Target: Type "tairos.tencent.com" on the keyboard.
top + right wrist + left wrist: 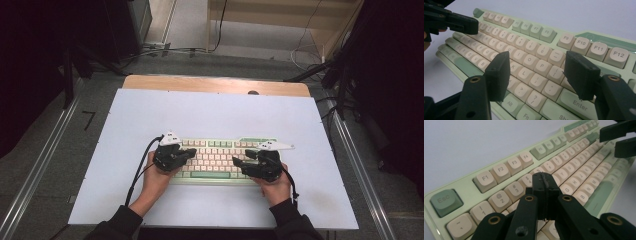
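Left gripper (pixel 543 183) has its two black jaws pressed flat together with nothing between them, forming a single blunt tip that hangs just above the letter rows of the mint-and-cream keyboard (pixel 216 159), roughly over the keys below the 4 and 5; whether the tip actually touches a keycap is hard to tell, since the jaws hide the spot. Right gripper (pixel 539 72) stands with its jaws spread wide and empty, poised over the right-hand block of keys near L, the semicolon and Enter.

The keyboard lies on the white table mat (pixel 150 110), its long axis running side to side across the person's front, its near edge close to both hands. Each gripper comes in from its own end, pointing inward toward the middle. The closed left tip sits nearer the keycaps and already has the shape of a poking finger, so a key press on the left half looks like the likely next move, straight down from where it hangs.
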